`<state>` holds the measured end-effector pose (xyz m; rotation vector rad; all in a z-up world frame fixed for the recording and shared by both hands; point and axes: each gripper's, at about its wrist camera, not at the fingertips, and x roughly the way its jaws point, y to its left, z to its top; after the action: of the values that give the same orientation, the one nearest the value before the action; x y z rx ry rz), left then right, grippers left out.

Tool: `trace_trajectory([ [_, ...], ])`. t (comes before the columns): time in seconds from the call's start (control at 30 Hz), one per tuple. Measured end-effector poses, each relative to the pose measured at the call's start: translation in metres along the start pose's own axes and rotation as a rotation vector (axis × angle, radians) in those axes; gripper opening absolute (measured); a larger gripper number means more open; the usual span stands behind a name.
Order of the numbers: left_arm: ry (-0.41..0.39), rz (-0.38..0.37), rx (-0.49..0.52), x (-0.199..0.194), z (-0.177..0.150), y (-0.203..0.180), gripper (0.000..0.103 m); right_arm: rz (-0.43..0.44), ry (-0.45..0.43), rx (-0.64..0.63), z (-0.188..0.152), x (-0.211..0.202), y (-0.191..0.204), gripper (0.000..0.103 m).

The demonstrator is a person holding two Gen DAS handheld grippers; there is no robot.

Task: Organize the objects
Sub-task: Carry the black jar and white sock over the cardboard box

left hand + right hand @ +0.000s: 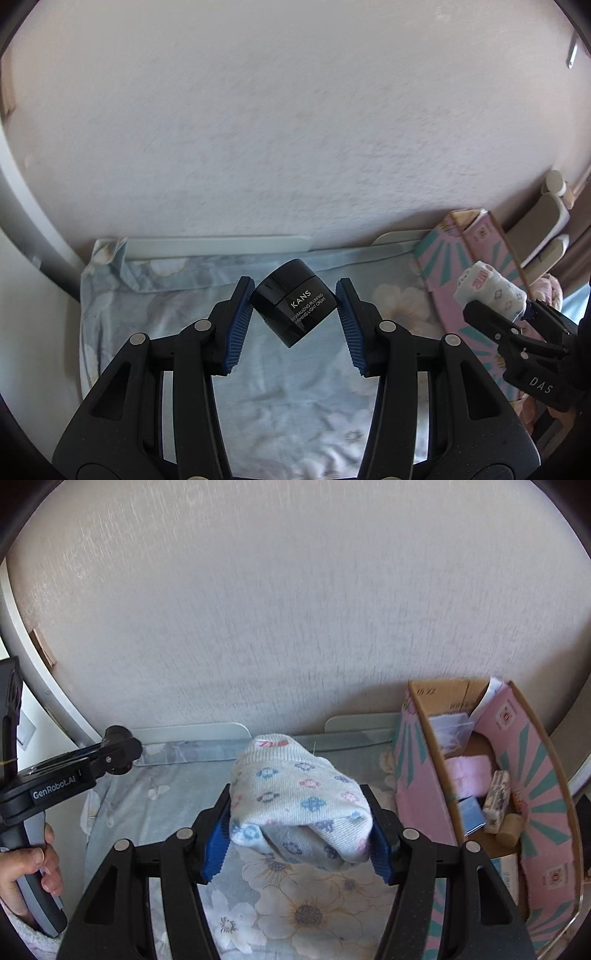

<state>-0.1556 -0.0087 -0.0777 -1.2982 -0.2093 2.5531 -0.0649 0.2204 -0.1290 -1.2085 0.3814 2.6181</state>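
Left wrist view: left gripper pitched down toward the floral bedsheet, blue ribbed pads clamped on a small black cylindrical cream jar, held clear above the sheet. Jar is tilted, lid end up and away toward the textured white wall, axis leaning left, "KANS" label facing the camera. Right wrist view: right gripper also pitched down, jaws gripping a rolled white knit sock with small flower print above the sheet. Sock's long axis runs away from the camera toward the wall, cuff end far, folded end near and sagging past the pads. Pink-and-teal cardboard box sits right of it, open, holding assorted small items. Person's hand wraps the left gripper's handle at frame left.
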Motion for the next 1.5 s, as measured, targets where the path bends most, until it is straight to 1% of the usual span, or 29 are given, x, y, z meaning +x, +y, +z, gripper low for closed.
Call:
trace_trajectory([
  [0.23,-0.010,-0.056,0.055,-0.008,0.026,-0.039,0.042,-0.010,-0.037,-0.003,0.020,-0.033,-0.020,0.059],
  [0.43,-0.012,-0.125,0.135,-0.005,0.049,-0.084,0.042,-0.050,-0.074,0.028,0.034,-0.057,-0.052,0.059],
  [0.6,-0.005,-0.181,0.219,0.006,0.064,-0.129,0.042,-0.091,-0.082,0.056,0.038,-0.070,-0.079,0.059],
  [0.77,0.027,-0.242,0.282,0.023,0.072,-0.173,0.042,-0.137,-0.071,0.104,0.034,-0.079,-0.113,0.059],
  [0.97,0.097,-0.312,0.357,0.059,0.066,-0.229,0.042,-0.193,-0.043,0.175,0.019,-0.082,-0.152,0.059],
  [1.13,0.162,-0.352,0.421,0.090,0.051,-0.272,0.042,-0.220,-0.007,0.222,0.000,-0.083,-0.171,0.059],
  [1.33,0.233,-0.365,0.483,0.121,0.030,-0.307,0.042,-0.222,0.050,0.255,-0.023,-0.076,-0.189,0.059],
  [1.5,0.287,-0.358,0.516,0.144,0.014,-0.323,0.042,-0.205,0.097,0.270,-0.037,-0.067,-0.194,0.059],
])
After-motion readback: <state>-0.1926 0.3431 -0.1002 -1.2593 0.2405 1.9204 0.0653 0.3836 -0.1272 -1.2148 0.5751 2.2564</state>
